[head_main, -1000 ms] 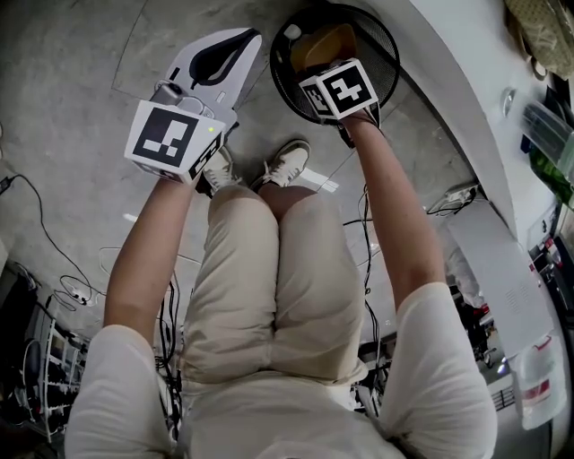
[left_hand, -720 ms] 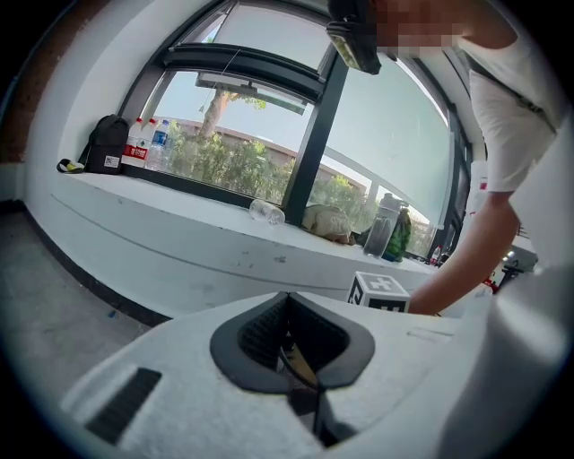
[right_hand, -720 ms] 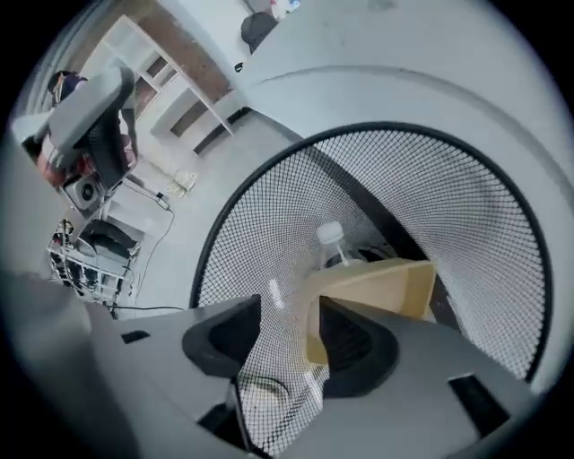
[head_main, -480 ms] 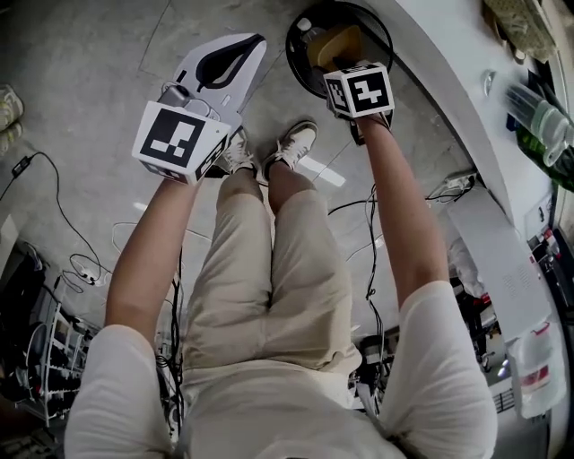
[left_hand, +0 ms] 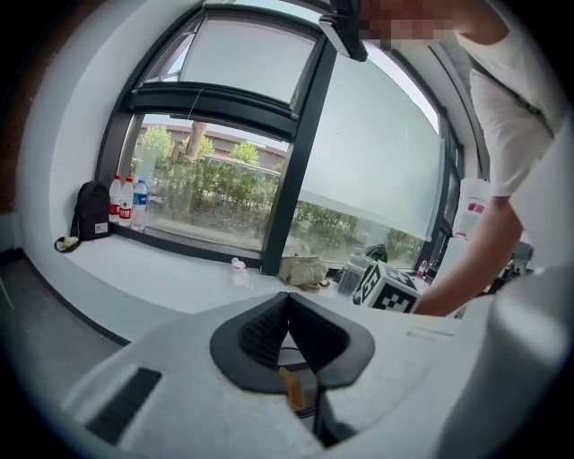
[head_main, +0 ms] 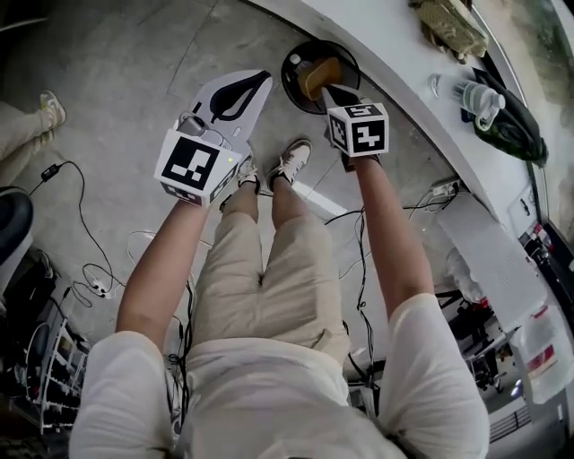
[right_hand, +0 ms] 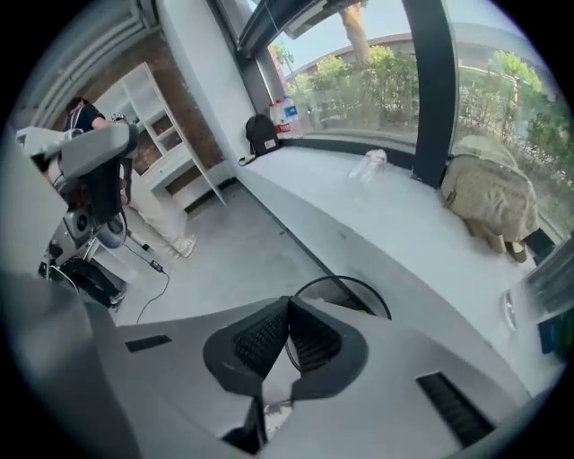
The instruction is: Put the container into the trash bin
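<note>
The black round trash bin (head_main: 287, 82) stands on the floor against the curved white counter, and a brown container (head_main: 316, 75) lies inside it. My right gripper (head_main: 328, 91) hangs above the bin's near edge, pointing steeply down, shut and empty. In the right gripper view its dark pads (right_hand: 314, 339) meet, with the bin's rim (right_hand: 377, 300) just beyond them. My left gripper (head_main: 258, 81) is held left of the bin over bare floor. It is shut too, its pads (left_hand: 260, 327) touching with nothing between them.
The white counter (head_main: 404, 54) curves along the right, carrying a tan bag (head_main: 448, 22) and a plastic bottle (head_main: 471, 94). My shoes (head_main: 291, 161) stand just before the bin. Cables (head_main: 90, 260) trail over the floor at left, where another person's foot (head_main: 49, 109) shows.
Both grippers have risen and the bin now looks smaller and farther below. The right gripper has lifted off the bin's opening; the brown container stays inside.
</note>
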A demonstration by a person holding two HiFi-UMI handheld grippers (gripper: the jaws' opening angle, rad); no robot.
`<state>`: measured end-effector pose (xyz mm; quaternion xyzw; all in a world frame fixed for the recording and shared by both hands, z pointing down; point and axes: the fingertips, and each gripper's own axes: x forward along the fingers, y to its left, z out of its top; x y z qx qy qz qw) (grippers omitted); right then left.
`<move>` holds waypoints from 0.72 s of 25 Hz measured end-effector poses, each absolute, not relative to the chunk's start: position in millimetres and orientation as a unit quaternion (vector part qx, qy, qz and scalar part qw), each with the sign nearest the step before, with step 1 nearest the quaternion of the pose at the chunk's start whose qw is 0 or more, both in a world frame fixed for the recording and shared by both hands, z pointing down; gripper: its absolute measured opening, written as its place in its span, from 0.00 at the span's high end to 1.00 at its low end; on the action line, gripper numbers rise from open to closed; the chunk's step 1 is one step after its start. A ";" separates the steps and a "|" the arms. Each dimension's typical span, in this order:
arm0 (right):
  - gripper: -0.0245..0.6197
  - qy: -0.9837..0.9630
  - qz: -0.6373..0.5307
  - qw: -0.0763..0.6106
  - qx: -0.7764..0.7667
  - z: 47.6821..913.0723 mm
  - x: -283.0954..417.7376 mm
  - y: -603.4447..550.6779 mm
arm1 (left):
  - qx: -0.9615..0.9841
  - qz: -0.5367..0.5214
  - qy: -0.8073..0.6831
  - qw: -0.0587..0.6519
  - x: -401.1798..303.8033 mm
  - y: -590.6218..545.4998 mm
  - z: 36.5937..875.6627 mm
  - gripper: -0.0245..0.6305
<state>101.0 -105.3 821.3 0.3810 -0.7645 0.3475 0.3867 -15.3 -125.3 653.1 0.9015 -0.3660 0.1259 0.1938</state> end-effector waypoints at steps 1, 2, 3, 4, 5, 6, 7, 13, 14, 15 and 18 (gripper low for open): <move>0.96 -0.767 0.347 0.380 0.385 806.7 101.0 -108.4 | 0.903 0.126 -0.365 0.191 -14.4 -124.0 639.5 0.94; 0.96 -0.769 0.344 0.375 0.387 792.9 101.5 -110.1 | 0.903 0.126 -0.364 0.189 -13.4 -122.0 626.4 0.94; 0.96 -0.771 0.341 0.373 0.387 779.8 102.2 -111.2 | 0.904 0.126 -0.365 0.186 -12.5 -119.9 613.6 0.94; 0.96 -0.774 0.336 0.371 0.387 767.1 103.1 -112.3 | 0.904 0.125 -0.366 0.183 -11.7 -118.3 601.3 0.94; 0.96 -0.777 0.332 0.369 0.387 754.5 104.2 -113.2 | 0.904 0.123 -0.368 0.180 -11.3 -116.8 589.4 0.94; 0.96 -0.779 0.329 0.366 0.389 741.7 105.1 -113.6 | 0.904 0.121 -0.370 0.177 -11.3 -115.3 578.0 0.94; 0.96 -0.781 0.327 0.360 0.391 728.7 105.9 -113.9 | 0.904 0.119 -0.372 0.174 -11.7 -113.8 567.0 0.94; 0.96 -0.791 0.332 0.294 0.422 636.8 110.0 -116.3 | 0.901 0.102 -0.393 0.151 -27.7 -110.3 493.9 0.94; 0.96 -0.793 0.332 0.282 0.426 620.0 110.4 -114.7 | 0.900 0.100 -0.397 0.147 -31.7 -108.6 481.7 0.94; 0.96 -0.794 0.332 0.272 0.430 604.0 111.7 -112.5 | 0.899 0.100 -0.401 0.143 -35.0 -106.9 470.3 0.94; 0.96 -0.795 0.322 0.255 0.446 559.8 122.2 -107.3 | 0.897 0.103 -0.408 0.132 -40.7 -104.0 438.1 0.94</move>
